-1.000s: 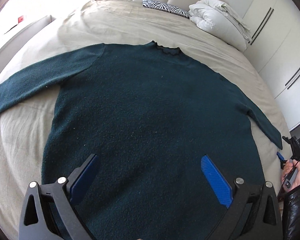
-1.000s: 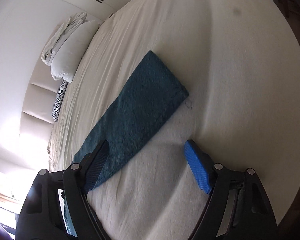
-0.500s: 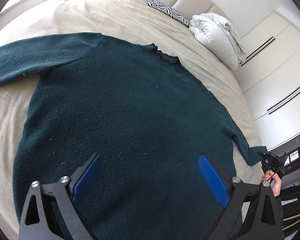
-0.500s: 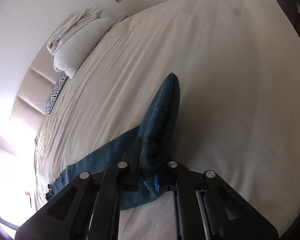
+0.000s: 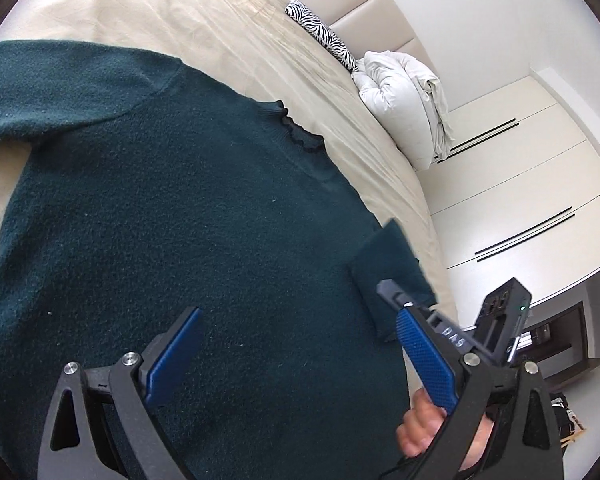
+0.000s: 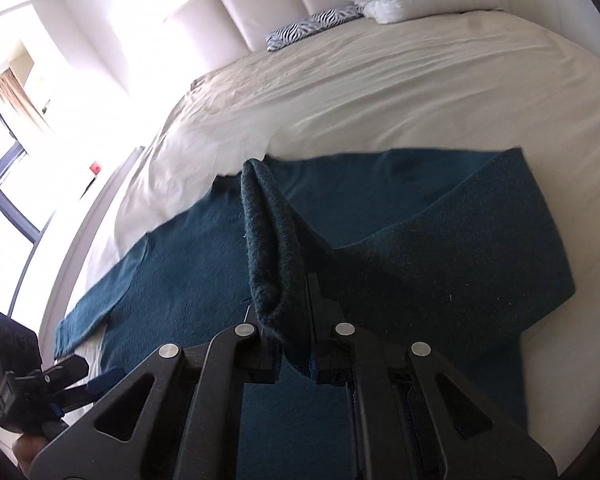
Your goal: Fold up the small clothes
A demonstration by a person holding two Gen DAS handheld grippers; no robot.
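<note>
The dark teal knitted sweater [image 5: 172, 216] lies flat on the beige-sheeted bed [image 6: 380, 92], its right sleeve cuff [image 6: 268, 240] clamped in the right gripper [image 6: 294, 360] mid-fold (left gripper [image 5: 296, 364] hovers, jaws open), so laying it across the chest seems next.
</note>
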